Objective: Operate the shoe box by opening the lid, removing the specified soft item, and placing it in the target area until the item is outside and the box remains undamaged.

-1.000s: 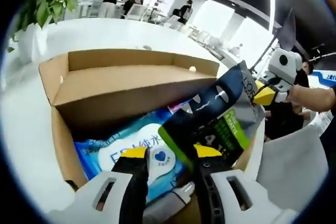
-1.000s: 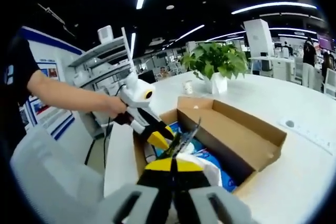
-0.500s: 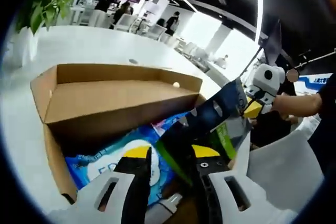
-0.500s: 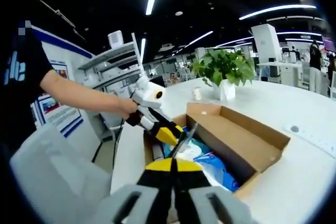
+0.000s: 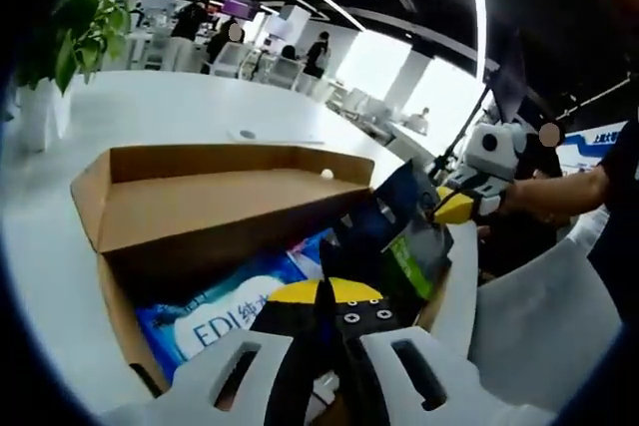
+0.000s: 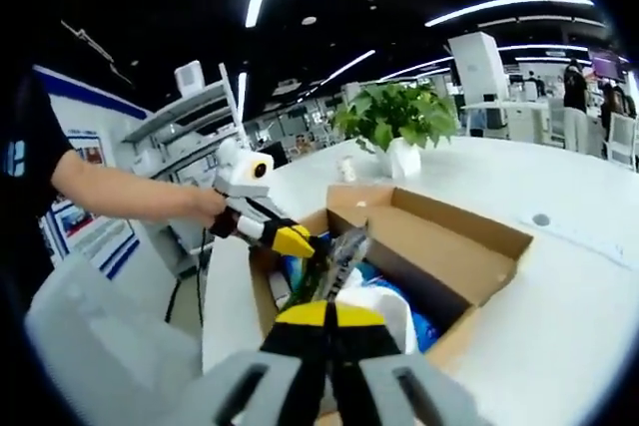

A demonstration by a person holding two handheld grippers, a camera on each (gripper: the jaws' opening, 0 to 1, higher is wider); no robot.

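Here, both grippers pinch dark pouch (image 5: pixel 384 231) above open shoe box (image 5: pixel 200 197): left gripper (image 5: pixel 334 298), right gripper (image 6: pixel 326 311) clamped. Risk: opposed pulling tears pouch; dragging snags cardboard wall.

Bright ceiling strips, fisheye-warped edges

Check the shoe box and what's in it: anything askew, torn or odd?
No damage visible on the cardboard shoe box; its lid stands open. One oddity: the dark pouch with the green label sticks up tilted over the box's edge, pinched by both the left gripper and the right gripper. The blue wipes pack lies flat inside.
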